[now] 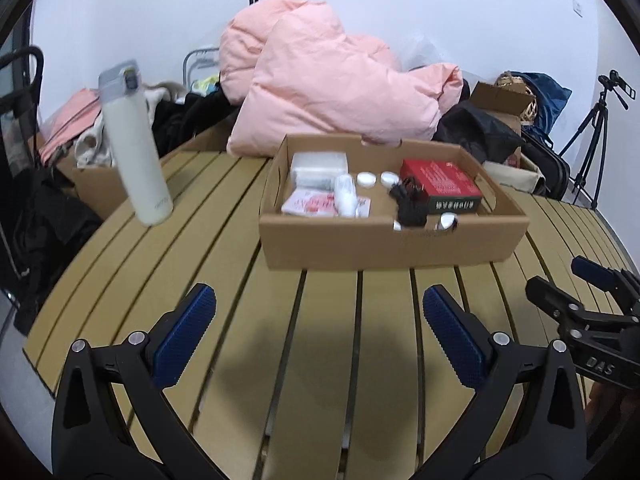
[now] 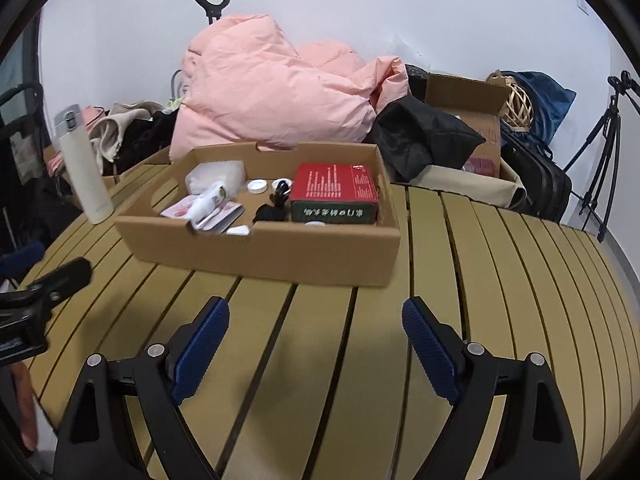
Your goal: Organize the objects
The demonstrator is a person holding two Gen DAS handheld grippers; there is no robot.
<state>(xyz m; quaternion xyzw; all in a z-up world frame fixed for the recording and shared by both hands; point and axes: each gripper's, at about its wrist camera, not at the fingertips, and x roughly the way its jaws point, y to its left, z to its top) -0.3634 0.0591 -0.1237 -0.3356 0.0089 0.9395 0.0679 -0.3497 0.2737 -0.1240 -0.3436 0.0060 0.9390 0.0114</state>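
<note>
Left wrist view: left tool (image 1: 320, 316) jaws wide apart, nothing between them, over bare slatted bench (image 1: 224, 240). Cardboard box (image 1: 392, 236) sits mid-bench ahead, holding red box (image 1: 438, 182), black cable bundle (image 1: 412, 204), two white round lids (image 1: 378, 179), white tube (image 1: 346, 196), pink packet (image 1: 308, 202). White bottle (image 1: 134, 148) upright on bench, well left of cardboard box. Pink duvet (image 1: 320, 92) behind it. Right tool (image 1: 576, 288) at right edge.

Right wrist view: right tool (image 2: 316, 322) jaws wide apart, empty, over bench. Cardboard box ahead left, white bottle far left, tripod (image 2: 608, 148) at far right.
</note>
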